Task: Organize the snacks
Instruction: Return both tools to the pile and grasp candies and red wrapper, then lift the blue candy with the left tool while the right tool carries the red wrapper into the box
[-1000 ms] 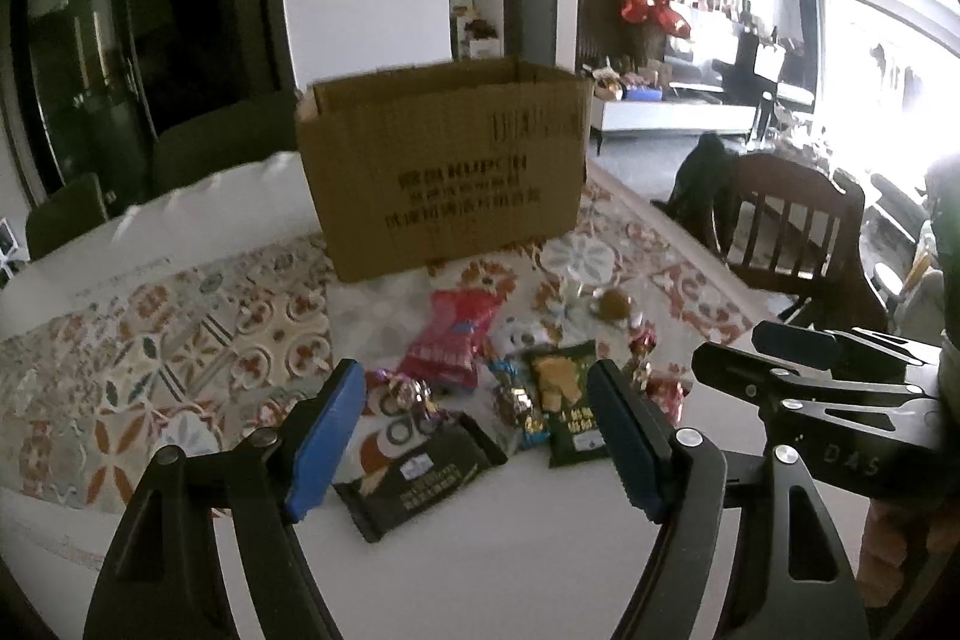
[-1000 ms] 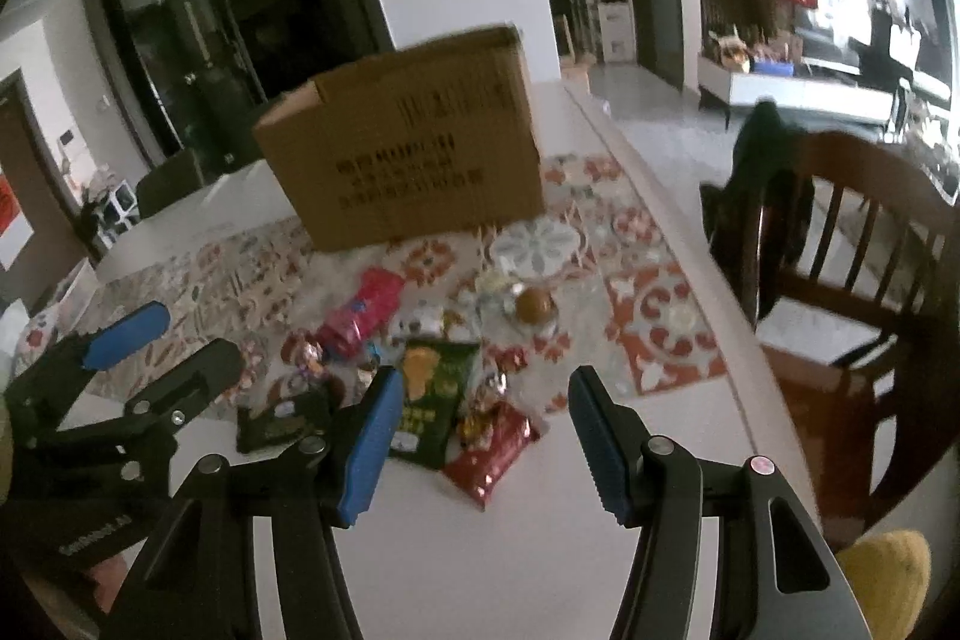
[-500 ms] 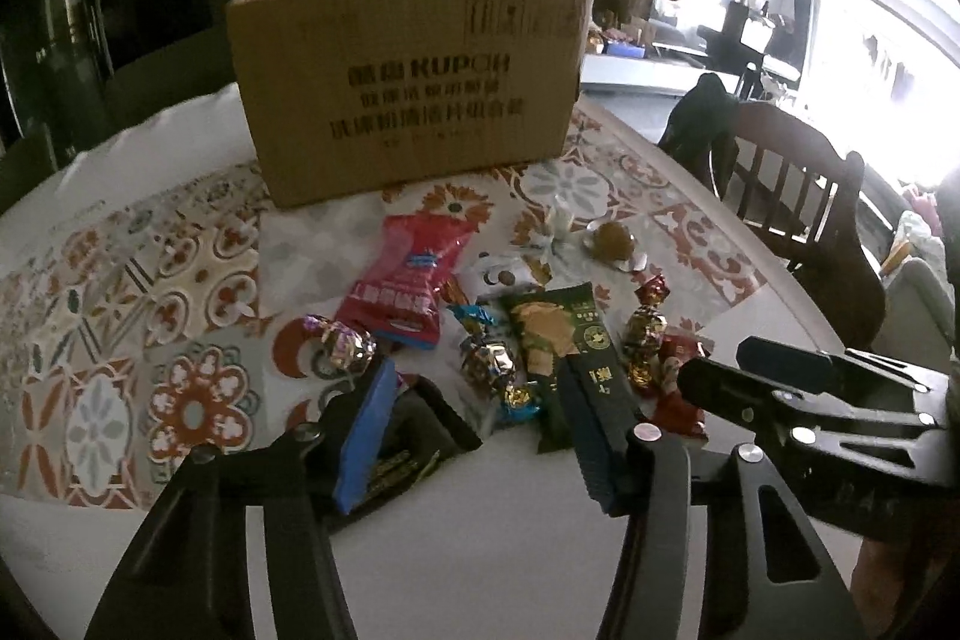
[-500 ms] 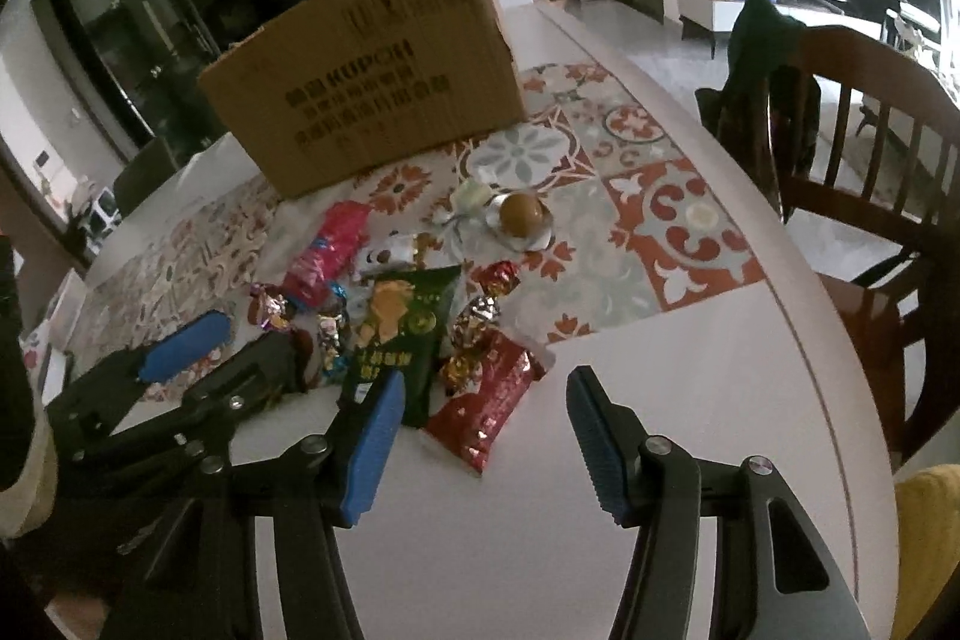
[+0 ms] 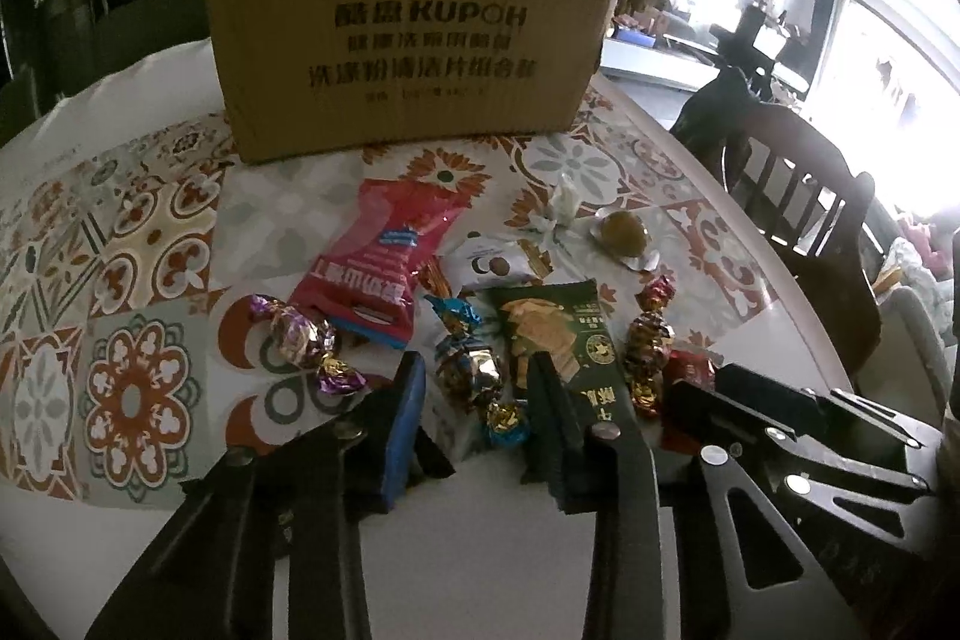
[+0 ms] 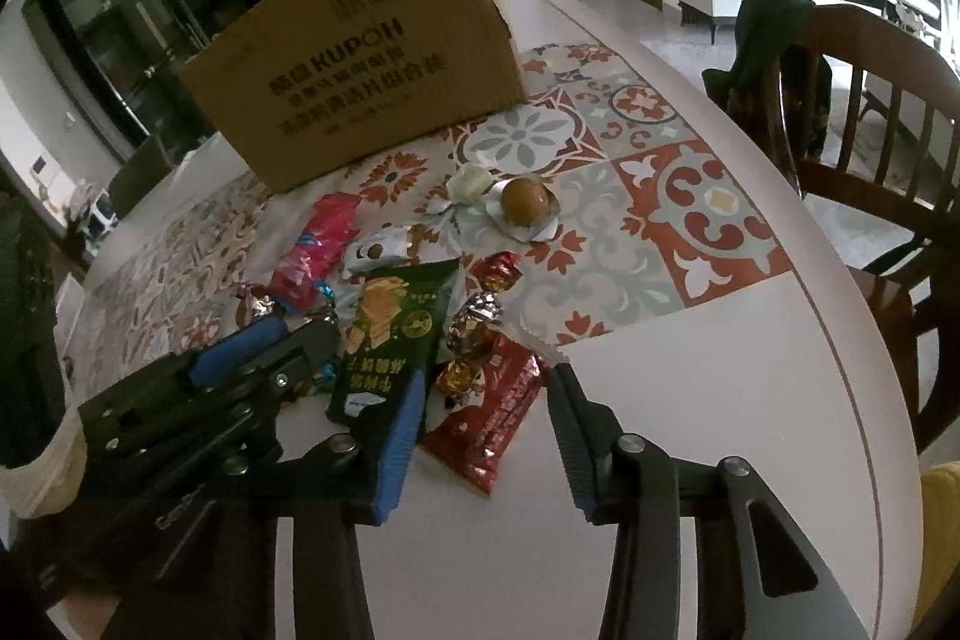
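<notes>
From the left wrist, the left gripper (image 5: 474, 388) is closing its jaws around a blue-wrapped candy (image 5: 474, 370), not yet pinching it. The snacks lie on the bench (image 5: 510, 532) in front of the cardboard box (image 5: 402, 34).

From the right wrist, the right gripper (image 6: 486, 400) is closing its jaws around a red packet (image 6: 495, 415), in front of the box too, pads apart from it.

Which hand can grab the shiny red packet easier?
Right. The shiny red foil packet lies between the right gripper's closing jaws, while the left gripper's jaws are closing around a blue-and-gold wrapped candy.
</notes>
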The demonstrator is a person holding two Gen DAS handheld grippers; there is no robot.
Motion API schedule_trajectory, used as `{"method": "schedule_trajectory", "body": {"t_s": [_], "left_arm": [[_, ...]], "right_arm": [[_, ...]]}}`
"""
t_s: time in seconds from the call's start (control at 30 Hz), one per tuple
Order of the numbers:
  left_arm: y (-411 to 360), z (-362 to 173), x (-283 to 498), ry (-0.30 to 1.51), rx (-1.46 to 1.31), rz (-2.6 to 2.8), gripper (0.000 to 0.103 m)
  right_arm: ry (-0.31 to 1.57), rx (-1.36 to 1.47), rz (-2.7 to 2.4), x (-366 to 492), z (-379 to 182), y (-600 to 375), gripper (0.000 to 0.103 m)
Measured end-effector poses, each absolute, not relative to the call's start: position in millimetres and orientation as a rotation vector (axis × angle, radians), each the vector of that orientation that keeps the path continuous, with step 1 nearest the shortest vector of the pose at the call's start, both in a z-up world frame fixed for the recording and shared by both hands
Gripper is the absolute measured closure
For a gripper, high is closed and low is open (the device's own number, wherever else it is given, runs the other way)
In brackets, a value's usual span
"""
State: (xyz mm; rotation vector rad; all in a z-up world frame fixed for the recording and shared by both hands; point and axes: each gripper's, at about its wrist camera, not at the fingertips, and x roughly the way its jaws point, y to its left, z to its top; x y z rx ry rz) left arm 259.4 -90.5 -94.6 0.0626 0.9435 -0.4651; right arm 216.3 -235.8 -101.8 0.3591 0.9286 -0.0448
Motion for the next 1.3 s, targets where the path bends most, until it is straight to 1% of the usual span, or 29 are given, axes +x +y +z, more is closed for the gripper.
{"method": "schedule_trajectory", "body": {"t_s": [0.17, 0.2, 0.27, 0.33, 0.4, 0.6, 0.9, 1.3], "left_arm": [[-89, -99, 263, 0.965, 0.045, -0.459, 0.076], [-89, -100, 263, 0.968, 0.042, -0.458, 0.077], [-89, -101, 263, 0.973, 0.036, -0.459, 0.08], [-90, -101, 264, 0.977, 0.033, -0.464, 0.082], [-90, -102, 264, 0.976, 0.033, -0.462, 0.082], [-91, -98, 259, 0.959, 0.047, -0.453, 0.083], [-88, -76, 243, 0.916, 0.042, -0.446, 0.083], [-81, -18, 231, 0.808, 0.029, -0.44, 0.083]], "right_arm": [[0.939, 0.344, -0.046, 218, -107, -232, 0.064], [0.94, 0.337, -0.048, 218, -107, -232, 0.068], [0.943, 0.331, -0.043, 219, -109, -231, 0.072], [0.942, 0.33, -0.042, 219, -109, -232, 0.073], [0.939, 0.32, -0.04, 219, -108, -231, 0.075], [0.929, 0.323, -0.036, 215, -106, -232, 0.076], [0.878, 0.322, -0.022, 204, -87, -235, 0.077], [0.746, 0.264, 0.037, 200, -37, -235, 0.077]]}}
